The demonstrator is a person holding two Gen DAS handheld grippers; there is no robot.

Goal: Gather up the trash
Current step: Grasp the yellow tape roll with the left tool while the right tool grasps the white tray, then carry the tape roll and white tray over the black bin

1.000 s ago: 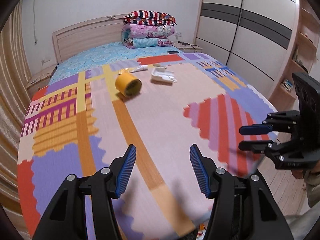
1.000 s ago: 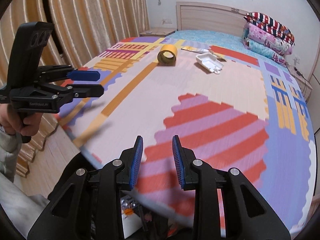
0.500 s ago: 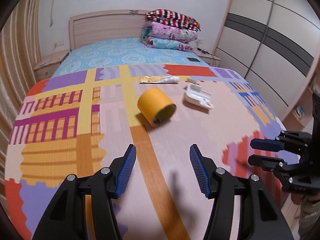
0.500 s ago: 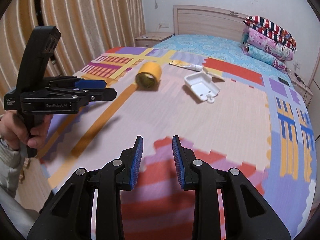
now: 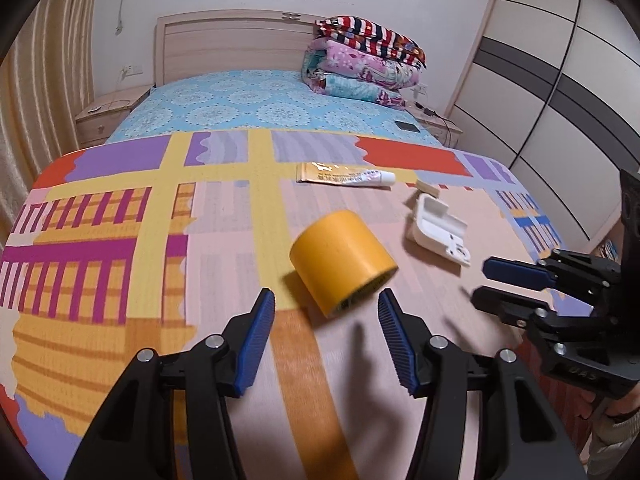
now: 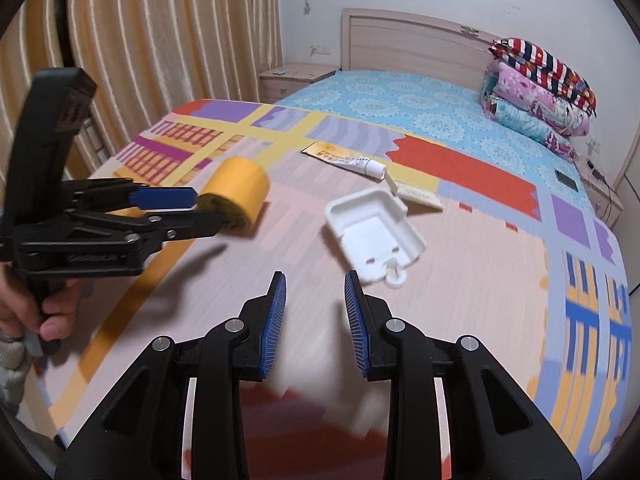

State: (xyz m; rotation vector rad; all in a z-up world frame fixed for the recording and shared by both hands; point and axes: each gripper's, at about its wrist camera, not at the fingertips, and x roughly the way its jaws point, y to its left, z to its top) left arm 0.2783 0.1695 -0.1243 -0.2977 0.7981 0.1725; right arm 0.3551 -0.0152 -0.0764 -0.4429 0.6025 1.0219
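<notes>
While both grippers hover over the bright patchwork mat [image 5: 224,264] laid on the bed, nothing has been collected yet. Every piece of trash lies loose: the yellow tape roll [image 5: 342,258] on its side mid-mat, the white plastic tray [image 6: 372,232] to its right, and beyond them the squeezed tube [image 5: 348,175] and a small tan scrap [image 6: 420,197]. No bin or bag shows in either view, so where this goes I cannot say.

The left gripper [image 5: 326,334] sits just short of the roll, its jaws roughly half open and closing, nothing between them, the roll lined up in the gap ahead. The right gripper [image 6: 314,316] has its jaws held narrowly apart, empty too, with the tray just ahead and slightly right.

Compared with a second ago, big change in framing! Both hands have swept in over the mat: the roll, once small and far off, now looms right in front of the left jaws, and the tray has grown large before the right ones. The left jaws have narrowed slightly.
</notes>
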